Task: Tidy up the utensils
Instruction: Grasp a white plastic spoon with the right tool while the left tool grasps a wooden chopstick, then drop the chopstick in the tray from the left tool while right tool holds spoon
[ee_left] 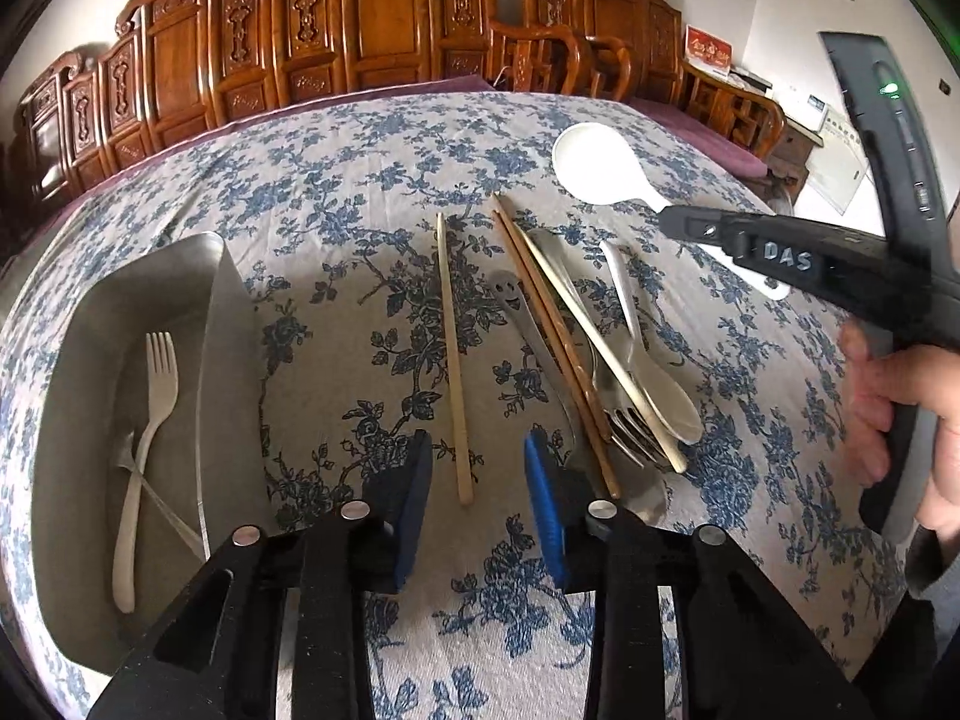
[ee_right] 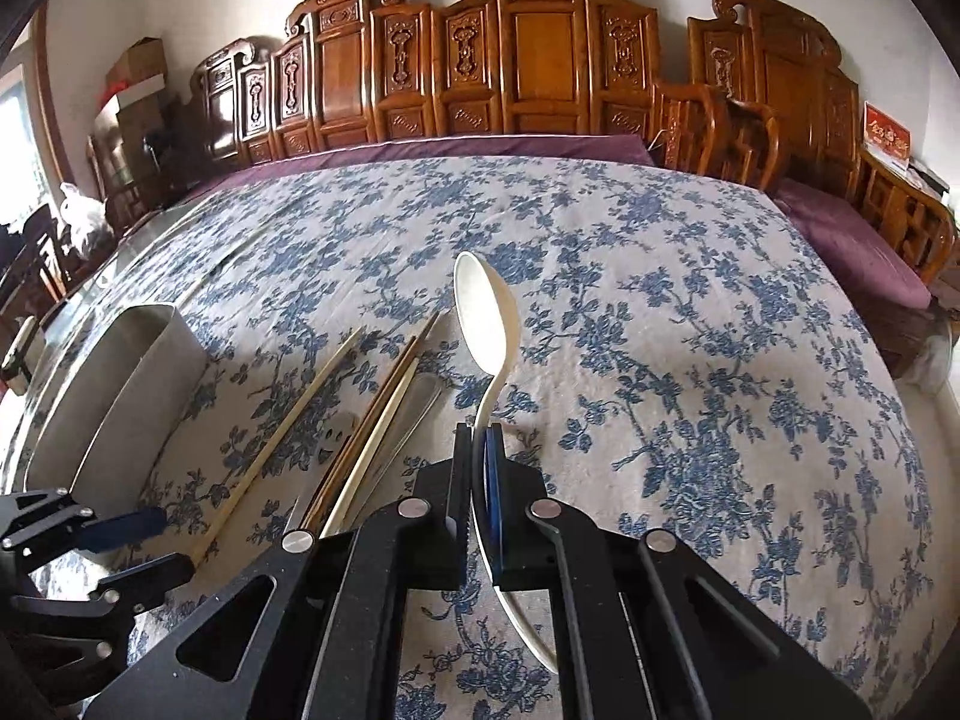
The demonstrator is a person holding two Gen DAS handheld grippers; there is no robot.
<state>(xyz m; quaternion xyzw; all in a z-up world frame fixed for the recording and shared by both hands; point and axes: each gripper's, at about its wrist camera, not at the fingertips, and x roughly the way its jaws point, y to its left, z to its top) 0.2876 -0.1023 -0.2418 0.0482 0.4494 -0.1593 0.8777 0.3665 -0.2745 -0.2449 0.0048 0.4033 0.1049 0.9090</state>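
My right gripper (ee_right: pixel 479 450) is shut on the handle of a white rice paddle (ee_right: pixel 487 312), held on edge above the cloth; it also shows in the left wrist view (ee_left: pixel 600 165). My left gripper (ee_left: pixel 477 480) is open, its blue pads either side of the near end of a pale chopstick (ee_left: pixel 453 354). To its right lies a pile: two brown chopsticks (ee_left: pixel 552 348), a pale chopstick, a white spoon (ee_left: pixel 654 360), a metal fork (ee_left: pixel 630 432) and a smiley-handled metal utensil (ee_left: pixel 510 294). A metal tray (ee_left: pixel 78 372) at left holds a white fork (ee_left: pixel 150 420) crossing a metal utensil.
The table wears a blue floral cloth (ee_right: pixel 690 360). Carved wooden chairs (ee_right: pixel 528 60) line its far edge, with a purple cushion (ee_right: pixel 858 252) at right. The tray (ee_right: pixel 138 360) stands left of the pile in the right wrist view. The left gripper's fingers (ee_right: pixel 120 525) show at lower left there.
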